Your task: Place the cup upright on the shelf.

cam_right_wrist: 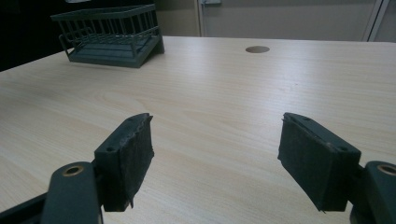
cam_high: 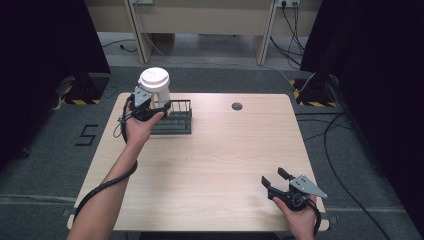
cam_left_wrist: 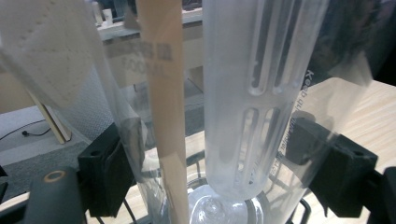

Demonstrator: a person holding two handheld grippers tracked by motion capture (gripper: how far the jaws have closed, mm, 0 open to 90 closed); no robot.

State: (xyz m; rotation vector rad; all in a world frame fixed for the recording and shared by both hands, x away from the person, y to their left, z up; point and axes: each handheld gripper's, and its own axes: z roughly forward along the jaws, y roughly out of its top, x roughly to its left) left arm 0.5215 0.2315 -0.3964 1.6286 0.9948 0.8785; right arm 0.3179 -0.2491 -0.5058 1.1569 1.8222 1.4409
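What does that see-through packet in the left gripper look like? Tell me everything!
The clear plastic packet is a thin, crinkly wrapper holding a frosted plastic fork, a flat wooden stick and a white paper napkin. Grey printing runs along it. It stands roughly upright between the left gripper's black pads, which press its sides. In the high view the gripper is at the table's far left, by the wire basket and a white lidded cup.

Left gripper [cam_high: 150,107]: black body, grey three-cornered plate on top, black cable trailing behind.
Right gripper [cam_high: 276,179]: black, grey plate with small screw holes.
Pads [cam_right_wrist: 128,158]: dark, rough, frayed edges; brass-ringed screw hole behind each.
Forearms: bare, no sleeves.
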